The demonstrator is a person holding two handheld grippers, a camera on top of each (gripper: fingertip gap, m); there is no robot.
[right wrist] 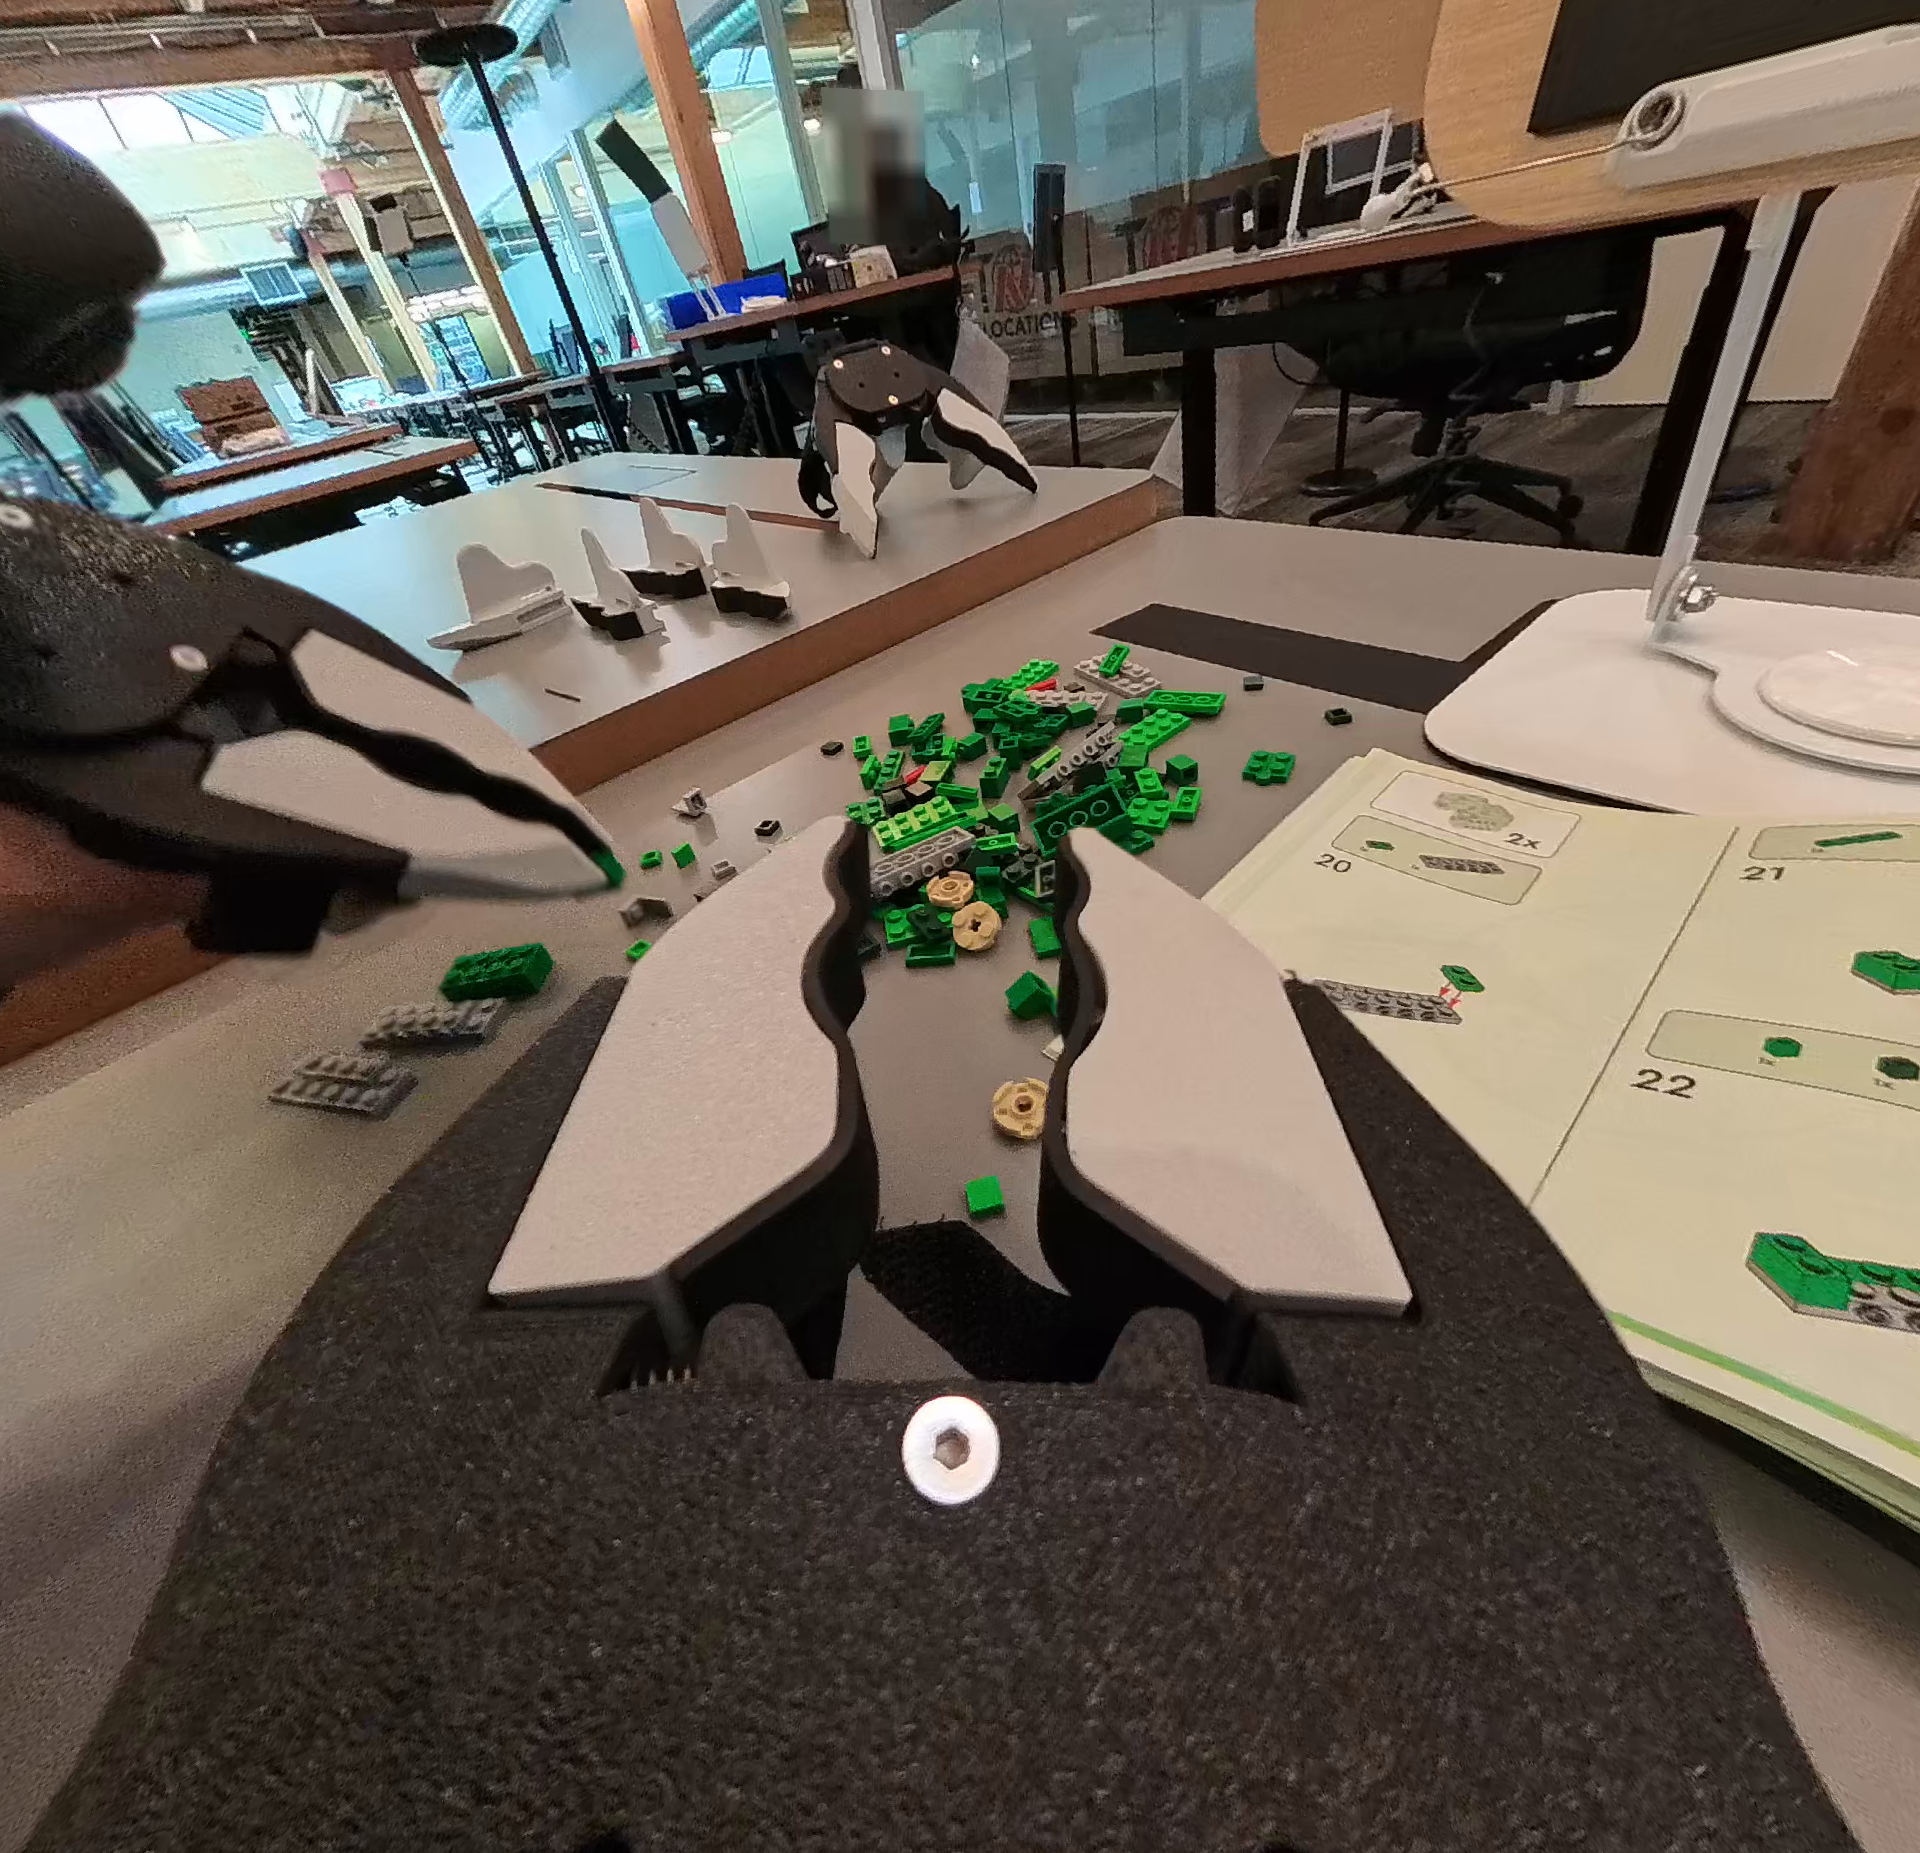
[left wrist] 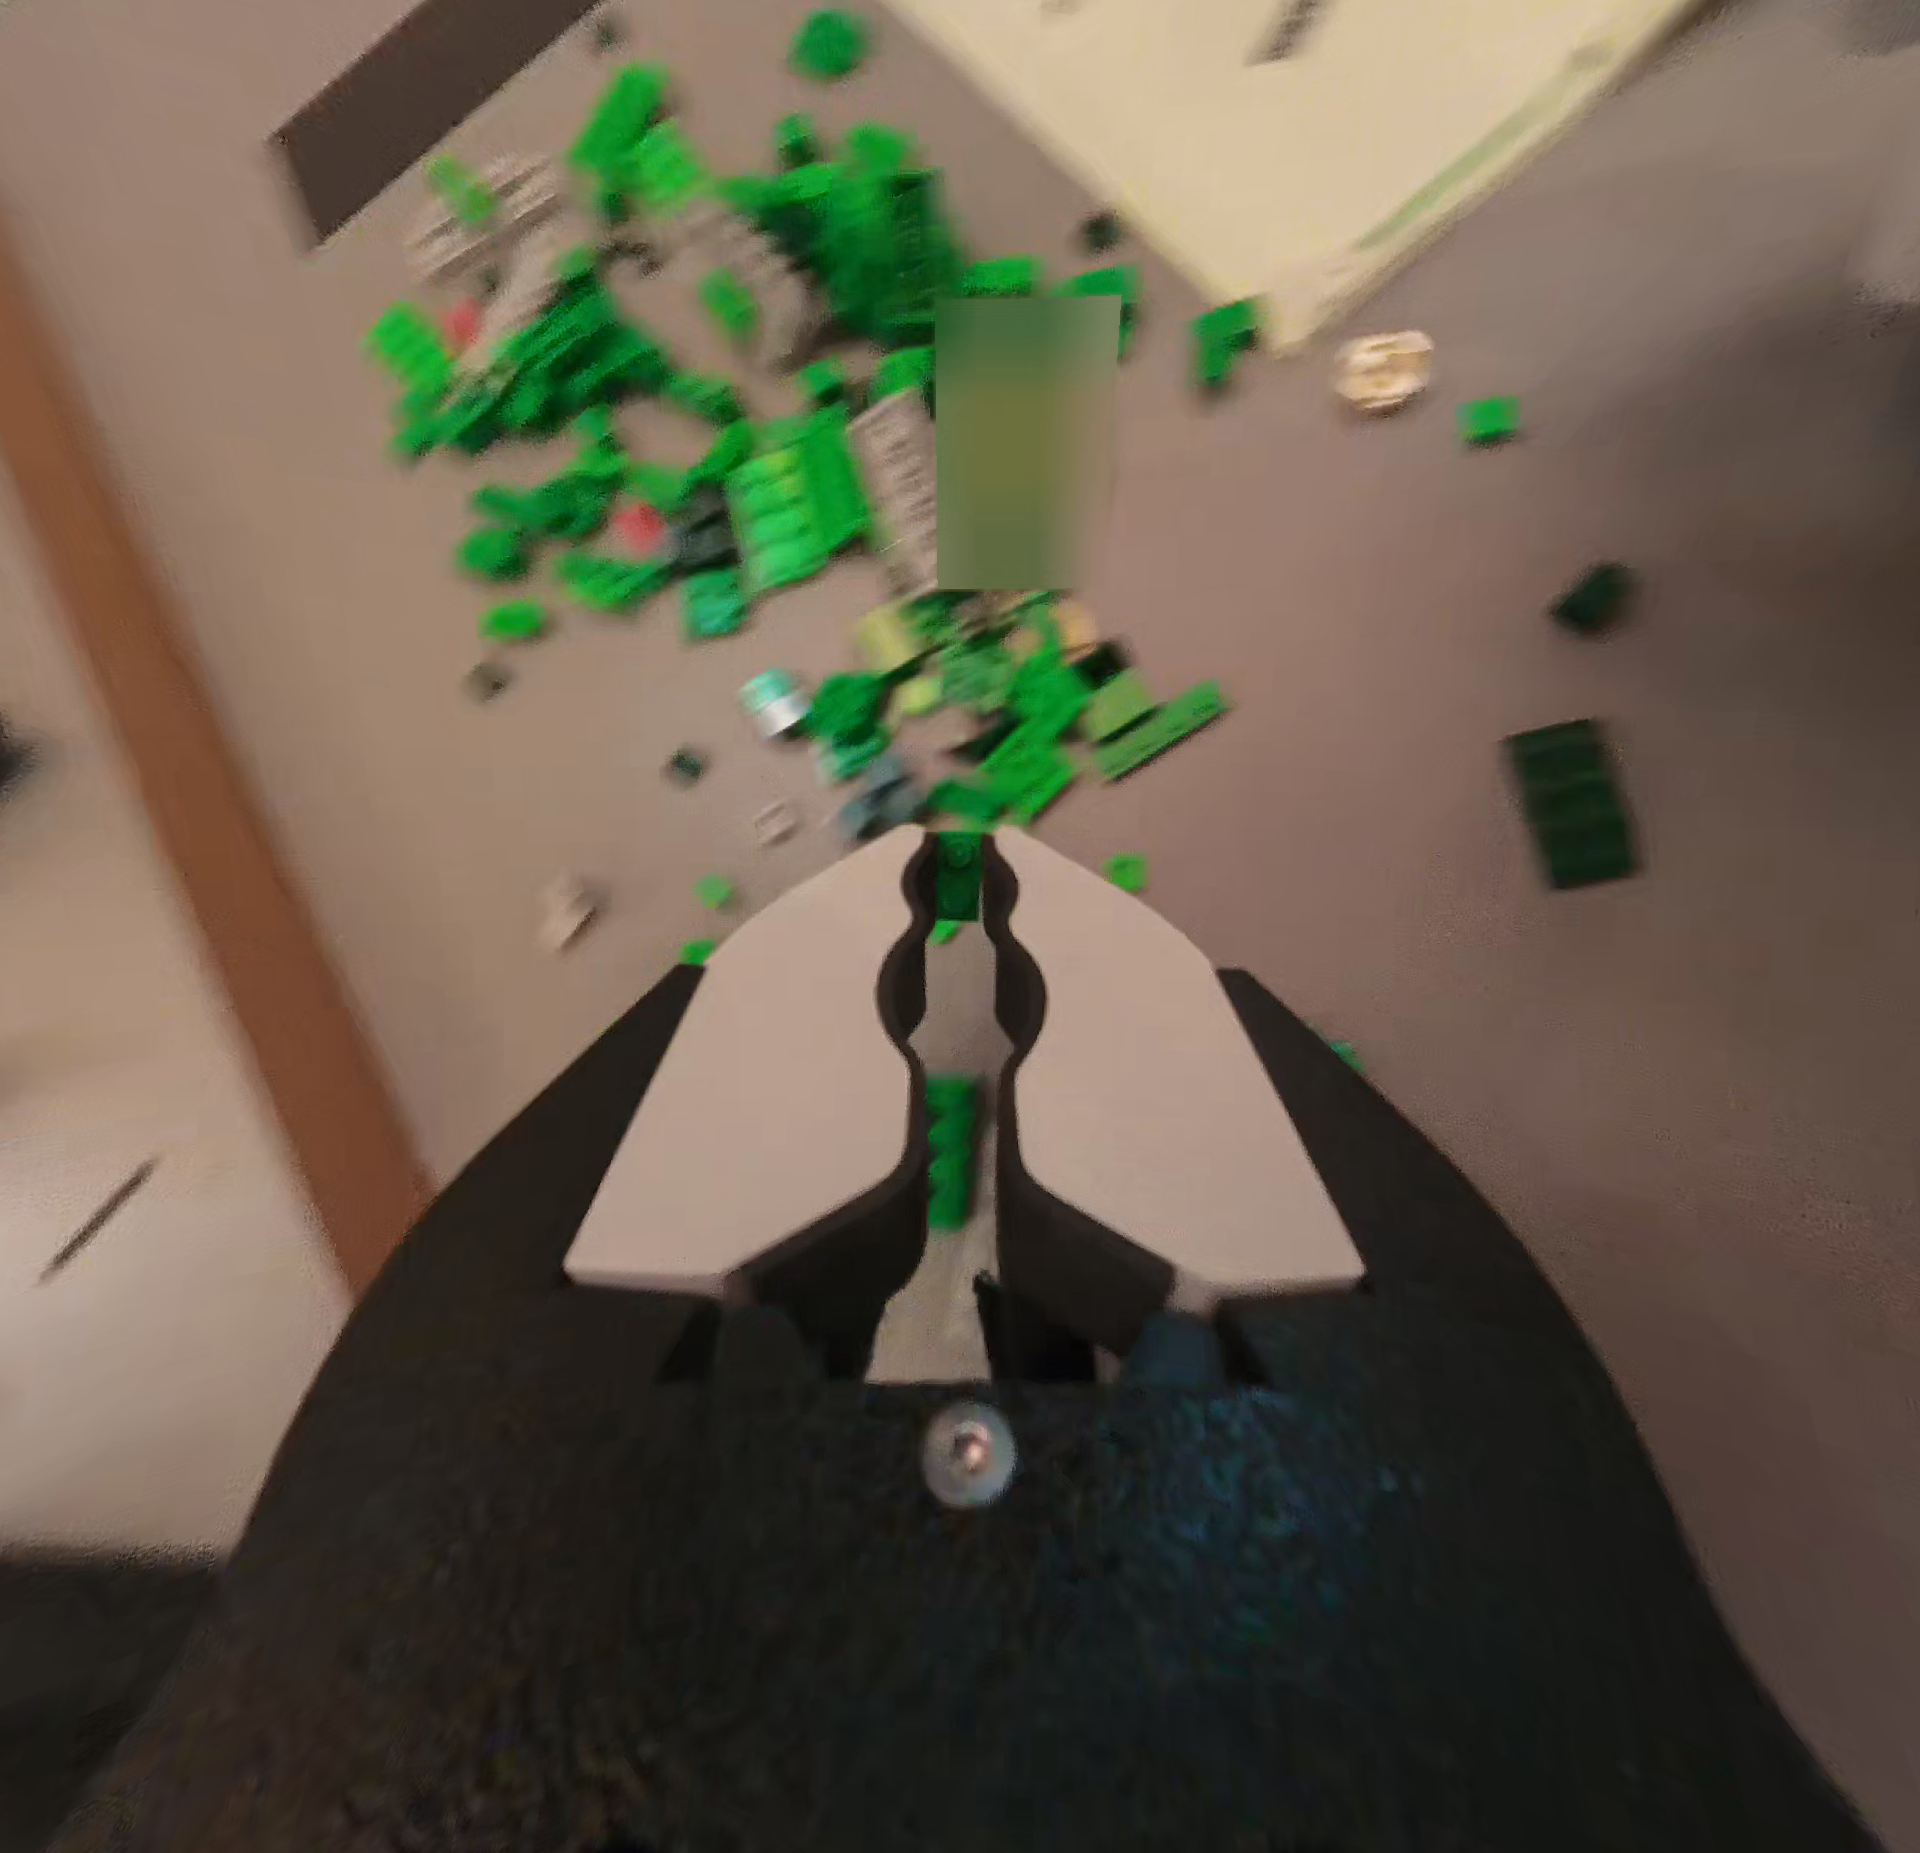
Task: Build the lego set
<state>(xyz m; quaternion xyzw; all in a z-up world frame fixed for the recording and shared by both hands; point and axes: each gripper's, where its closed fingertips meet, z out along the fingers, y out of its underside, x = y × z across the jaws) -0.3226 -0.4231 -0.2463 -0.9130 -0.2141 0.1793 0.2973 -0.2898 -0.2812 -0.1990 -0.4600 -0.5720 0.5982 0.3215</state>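
Grey tabletop (right wrist: 1226, 567) carries a loose pile of lego pieces (right wrist: 1023, 795), mostly green with some grey plates and tan round parts, in an open office with more desks behind. Right of the pile lies the open instruction booklet (right wrist: 1538, 1014), and beyond the booklet stands a white lamp base (right wrist: 1621, 702). Left of the pile, a green brick (right wrist: 497, 970) and two grey plates (right wrist: 390, 1050) lie apart from it.

The left hand-held gripper (left wrist: 958, 873) is narrowed onto a small green piece (left wrist: 958, 884), pinched between its tips above the tabletop near the pile's near edge; its own view is blurred. In the right wrist view it (right wrist: 608, 868) comes in from the left of the pile, a speck of green at its tip.

The right hand-held gripper (right wrist: 961, 873) stands moderately wide and holds nothing, its fingers on either side of the pile's near edge. A tan round piece (right wrist: 1020, 1107) and a small green tile (right wrist: 984, 1195) lie on the tabletop between its fingers.
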